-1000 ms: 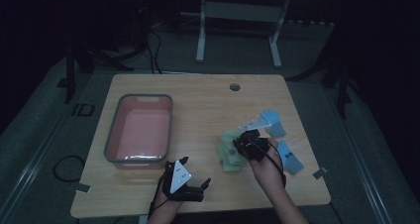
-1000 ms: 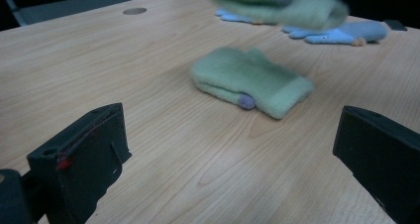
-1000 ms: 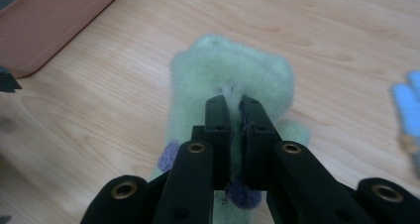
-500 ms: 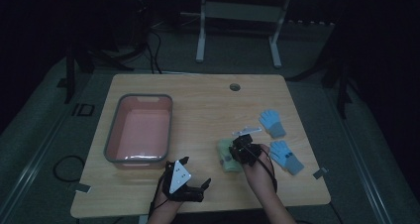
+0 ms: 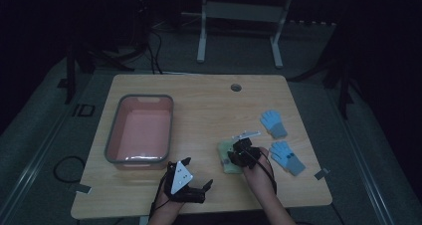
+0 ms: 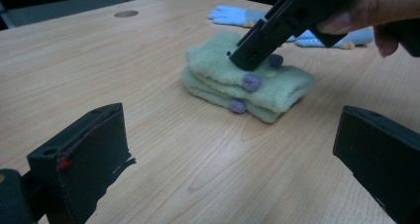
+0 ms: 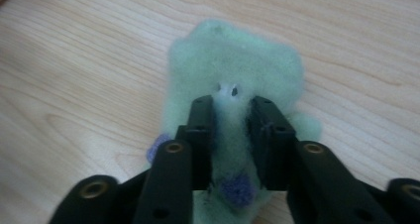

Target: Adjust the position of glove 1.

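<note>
Two fuzzy green gloves [image 5: 225, 158] with purple dots lie stacked on the wooden table, right of the middle. My right gripper [image 5: 238, 154] comes down on the stack from the right. In the right gripper view its jaws pinch a ridge of the top green glove [image 7: 233, 60], and the right gripper [image 7: 232, 110] is shut on it. The left gripper view shows the green glove stack [image 6: 218, 70] ahead, with the right gripper [image 6: 247, 58] pressing into its top. My left gripper [image 5: 196, 177] rests near the table's front edge, and the left gripper [image 6: 237, 144] is open and holds nothing.
A pink tub [image 5: 112, 135] with a grey rim stands on the left half of the table. Two light blue gloves [image 5: 273, 123] [image 5: 287, 156] lie flat to the right of the green stack. A round cable hole [image 5: 236, 87] sits near the far edge.
My right gripper has moved left, away from the blue gloves, and come down onto the green stack. The left gripper has stayed put.
</note>
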{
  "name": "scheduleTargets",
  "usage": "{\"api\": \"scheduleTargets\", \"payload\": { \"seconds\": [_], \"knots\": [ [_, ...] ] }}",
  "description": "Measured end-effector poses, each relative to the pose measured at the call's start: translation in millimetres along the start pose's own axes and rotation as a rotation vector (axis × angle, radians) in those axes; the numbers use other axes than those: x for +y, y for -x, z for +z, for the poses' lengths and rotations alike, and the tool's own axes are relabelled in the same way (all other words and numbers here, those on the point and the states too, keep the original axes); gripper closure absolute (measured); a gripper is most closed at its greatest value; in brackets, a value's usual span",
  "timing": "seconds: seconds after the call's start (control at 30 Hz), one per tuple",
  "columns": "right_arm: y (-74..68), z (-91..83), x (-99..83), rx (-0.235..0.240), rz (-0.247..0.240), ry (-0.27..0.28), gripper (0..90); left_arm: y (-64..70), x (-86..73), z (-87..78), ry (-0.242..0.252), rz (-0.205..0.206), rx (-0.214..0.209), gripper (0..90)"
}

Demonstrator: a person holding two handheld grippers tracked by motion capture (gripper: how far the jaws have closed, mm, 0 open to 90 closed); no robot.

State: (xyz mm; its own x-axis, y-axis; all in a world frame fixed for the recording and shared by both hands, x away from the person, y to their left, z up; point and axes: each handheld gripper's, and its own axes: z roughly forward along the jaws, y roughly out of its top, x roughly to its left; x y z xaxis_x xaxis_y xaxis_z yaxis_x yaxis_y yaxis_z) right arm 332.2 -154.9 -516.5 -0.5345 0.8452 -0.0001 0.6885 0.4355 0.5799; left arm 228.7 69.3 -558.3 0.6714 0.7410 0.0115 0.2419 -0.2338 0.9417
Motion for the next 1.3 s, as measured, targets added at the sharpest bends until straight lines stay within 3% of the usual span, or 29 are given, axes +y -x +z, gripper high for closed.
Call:
{"api": "scheduleTargets", "payload": {
  "seconds": [0.2, 0.3, 0.37, 0.43, 0.5, 0.57, 0.6, 0.67, 0.87, 1.0, 1.1, 1.2, 1.3],
  "knots": [
    [11.7, -12.3, 0.0, 0.084, -0.035, 0.043, 57.9, 0.7, 0.4, -0.1, 0.01, 0.014, 0.014, 0.9],
    [20.7, -18.5, 0.8, 0.145, -0.071, 0.098, 51.0, 3.1, 2.0, -1.6, 0.03, 0.027, 0.02, 0.9],
    [29.8, -22.2, 0.4, 0.196, -0.108, 0.164, 50.5, 4.6, 3.2, -1.7, 0.033, 0.036, 0.012, 1.0],
    [35.0, -22.8, 0.5, 0.212, -0.125, 0.173, 50.5, 5.6, 4.4, -1.9, 0.033, 0.037, -0.006, 7.1],
    [42.9, -23.5, -0.1, 0.253, -0.156, 0.202, 50.5, 6.4, 5.5, -1.1, 0.031, 0.022, -0.033, 7.1],
    [47.1, -23.3, 0.0, 0.263, -0.164, 0.197, 50.5, 7.0, 6.7, 0.0, 0.015, 0.005, -0.043, 6.9],
    [51.3, -23.2, 0.2, 0.263, -0.171, 0.191, 50.6, 8.7, 10.7, 3.0, -0.021, 0.001, -0.078, 6.9],
    [66.7, -24.9, 0.8, 0.303, -0.188, 0.204, 50.2, 11.1, 14.7, 6.6, -0.043, 0.016, -0.103, 7.0],
    [88.1, -20.5, 5.5, 0.361, -0.191, 0.223, 49.8, 21.2, 23.3, 26.2, -0.082, 0.112, -0.175, 12.1],
    [87.4, -11.9, 10.3, 0.376, -0.192, 0.201, 47.0, 28.0, 32.9, 47.8, -0.111, 0.182, -0.254, 15.7],
    [83.6, -4.5, 15.4, 0.391, -0.211, 0.192, 46.2, 31.8, 38.3, 65.4, -0.126, 0.234, -0.29, 21.4],
    [80.8, 4.3, 20.4, 0.403, -0.231, 0.18, 45.1, 32.6, 38.8, 81.3, -0.156, 0.277, -0.316, 26.1],
    [83.3, 17.7, 21.5, 0.42, -0.226, 0.151, 44.2, 30.9, 35.8, 93.9, -0.189, 0.304, -0.317, 30.2]
  ]
}}
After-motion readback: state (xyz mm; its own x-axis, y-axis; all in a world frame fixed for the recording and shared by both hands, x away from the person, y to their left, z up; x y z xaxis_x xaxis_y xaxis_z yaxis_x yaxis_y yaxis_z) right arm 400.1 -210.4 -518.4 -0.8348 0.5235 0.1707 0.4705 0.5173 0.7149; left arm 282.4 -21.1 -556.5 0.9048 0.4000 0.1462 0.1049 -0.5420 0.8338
